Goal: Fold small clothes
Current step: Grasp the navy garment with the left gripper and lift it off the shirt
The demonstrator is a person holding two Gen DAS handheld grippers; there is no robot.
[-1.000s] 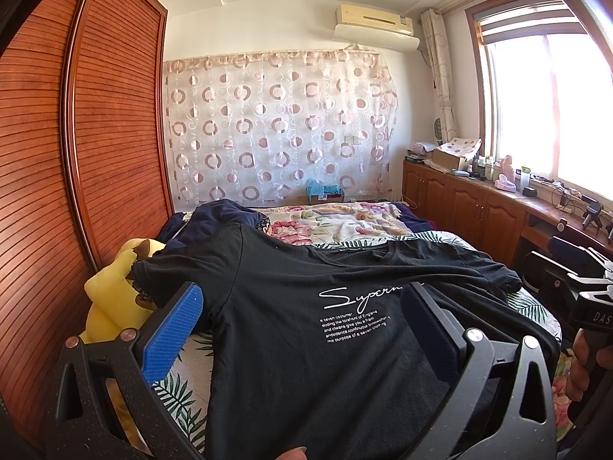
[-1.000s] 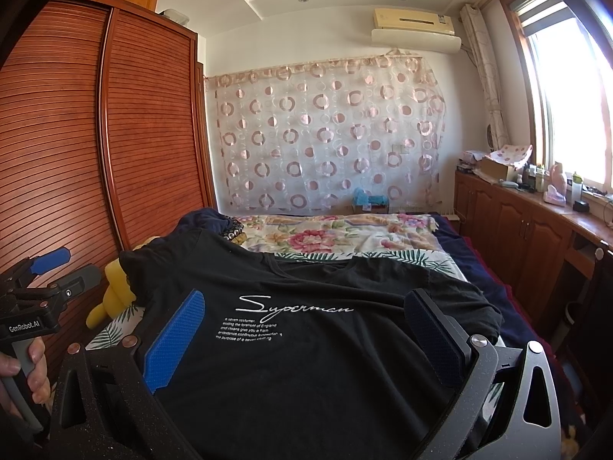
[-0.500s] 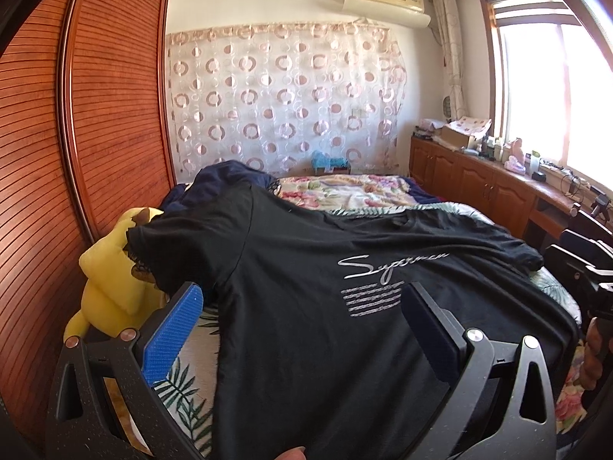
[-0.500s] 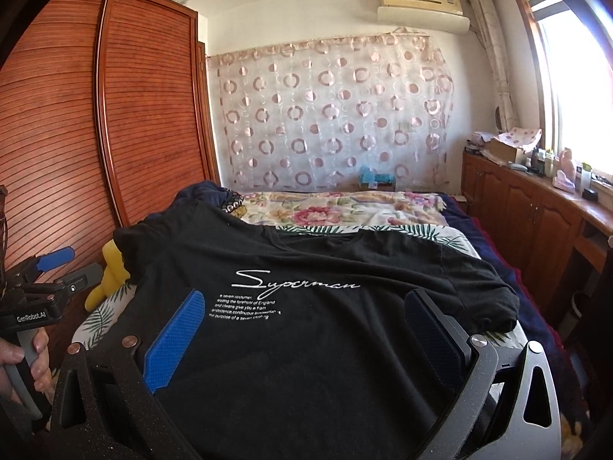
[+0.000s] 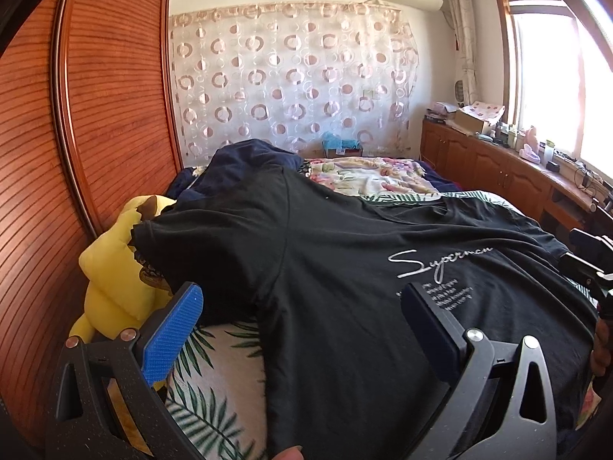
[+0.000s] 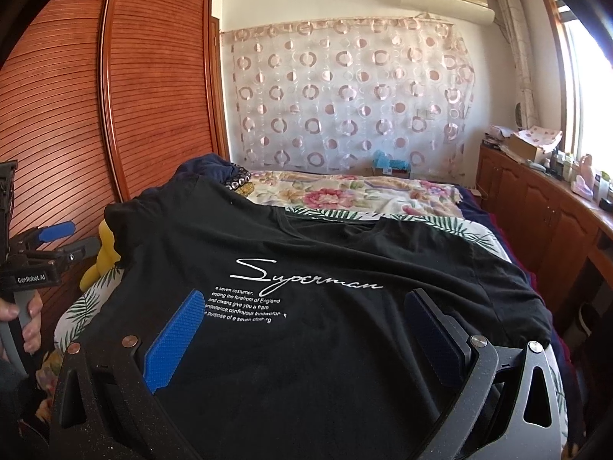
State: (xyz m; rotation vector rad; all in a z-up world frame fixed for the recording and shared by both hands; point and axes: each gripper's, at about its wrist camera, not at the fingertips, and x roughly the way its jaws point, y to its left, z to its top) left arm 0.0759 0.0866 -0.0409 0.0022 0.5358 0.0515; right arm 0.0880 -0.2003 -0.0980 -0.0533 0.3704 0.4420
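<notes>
Black shirt [image 6: 325,253] soft, light, limp, flat on bed [image 6: 440,226]. My left tongs [image 5: 302,333], right tongs [image 6: 306,329] both released. I'd pinch sleeve at 9 o'clock.

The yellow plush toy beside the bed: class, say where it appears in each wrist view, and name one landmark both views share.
Left wrist view: yellow plush toy at the left edge, against the wooden wardrobe.
Right wrist view: only a sliver shows at far left, behind the black T-shirt.
Shared landmark: the white "Superman" lettering.
</notes>
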